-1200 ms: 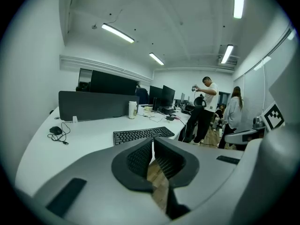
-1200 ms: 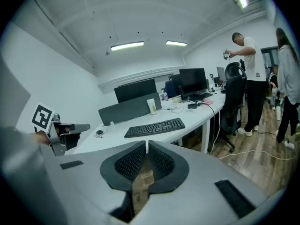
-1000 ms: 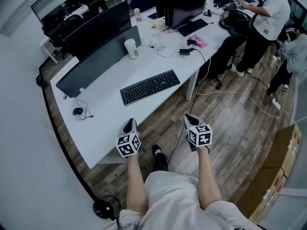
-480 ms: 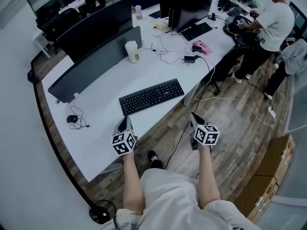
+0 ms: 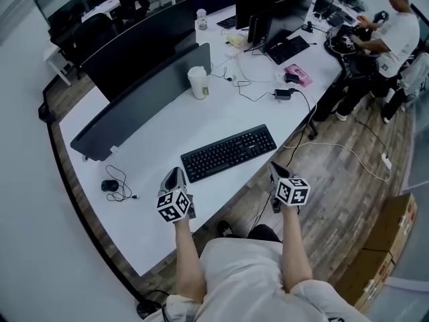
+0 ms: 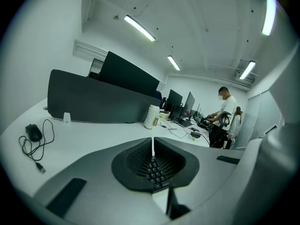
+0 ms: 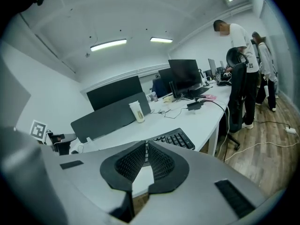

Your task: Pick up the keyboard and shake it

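Observation:
A black keyboard (image 5: 228, 153) lies flat near the front edge of the white desk (image 5: 154, 146). My left gripper (image 5: 175, 174) is shut and empty, over the desk just left of the keyboard's near left corner. My right gripper (image 5: 275, 169) is also shut and empty, hanging over the wooden floor just off the keyboard's right end. In the left gripper view the keyboard (image 6: 155, 171) shows only as a few keys behind the shut left gripper (image 6: 152, 146). Beyond the shut right gripper (image 7: 146, 149) in the right gripper view, the keyboard (image 7: 176, 138) lies at the desk edge.
A dark divider screen (image 5: 137, 106) and a paper cup (image 5: 198, 82) stand behind the keyboard. A mouse (image 5: 109, 186) with a coiled cable lies at the left. Monitors (image 5: 268, 5), a charger (image 5: 282, 93) and cables fill the far end. A person (image 5: 389, 32) stands at the right; cardboard boxes (image 5: 395, 240) stand beside me.
I have moved closer to the desk. The keyboard now lies nearer both grippers, and the left gripper has come in over the desk's front edge. Both stay shut.

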Tool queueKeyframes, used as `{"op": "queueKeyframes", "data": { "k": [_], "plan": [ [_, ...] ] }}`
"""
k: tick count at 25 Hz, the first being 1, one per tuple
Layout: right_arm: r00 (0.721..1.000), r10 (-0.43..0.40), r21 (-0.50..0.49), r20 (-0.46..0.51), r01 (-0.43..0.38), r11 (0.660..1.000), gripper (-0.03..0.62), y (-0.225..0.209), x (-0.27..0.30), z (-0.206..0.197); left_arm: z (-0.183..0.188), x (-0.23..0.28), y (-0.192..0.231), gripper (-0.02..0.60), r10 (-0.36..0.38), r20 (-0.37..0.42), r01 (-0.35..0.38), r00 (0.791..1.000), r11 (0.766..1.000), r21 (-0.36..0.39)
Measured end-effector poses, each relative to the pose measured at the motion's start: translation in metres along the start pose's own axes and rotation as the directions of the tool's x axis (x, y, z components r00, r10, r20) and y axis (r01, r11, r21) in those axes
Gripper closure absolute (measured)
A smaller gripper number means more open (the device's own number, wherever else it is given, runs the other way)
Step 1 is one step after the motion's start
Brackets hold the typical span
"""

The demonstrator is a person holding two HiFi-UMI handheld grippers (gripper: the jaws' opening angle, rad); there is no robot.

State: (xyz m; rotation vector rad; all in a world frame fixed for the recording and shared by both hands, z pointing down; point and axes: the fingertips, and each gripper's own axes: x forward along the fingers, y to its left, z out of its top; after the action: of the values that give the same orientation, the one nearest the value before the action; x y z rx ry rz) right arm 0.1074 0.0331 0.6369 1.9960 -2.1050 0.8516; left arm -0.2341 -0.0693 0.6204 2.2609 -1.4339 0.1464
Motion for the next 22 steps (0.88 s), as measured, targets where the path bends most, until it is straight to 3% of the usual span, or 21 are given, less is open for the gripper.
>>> {"op": "queueKeyframes", "data": {
  "k": [7,13,22],
  "plan": [
    [0.992,0.103,0.067,0.07,-0.107,0.992,0.551,0.015,0.033,0.037,0.007,0.01,0.04,0.557,0.049,0.004,-0.048,0.999,0.997,-0.057],
    [0.991,0.119,0.064,0.066,-0.123,0.99,0.553,-0.001,0.067,0.057,0.008,0.026,0.062,0.557,0.117,-0.006,-0.117,0.993,0.99,-0.079],
    [0.979,0.191,0.041,0.073,-0.194,0.98,0.553,-0.038,0.132,0.117,0.038,0.07,0.052,0.557,0.197,0.022,-0.195,0.98,0.978,-0.07]
  ]
}}
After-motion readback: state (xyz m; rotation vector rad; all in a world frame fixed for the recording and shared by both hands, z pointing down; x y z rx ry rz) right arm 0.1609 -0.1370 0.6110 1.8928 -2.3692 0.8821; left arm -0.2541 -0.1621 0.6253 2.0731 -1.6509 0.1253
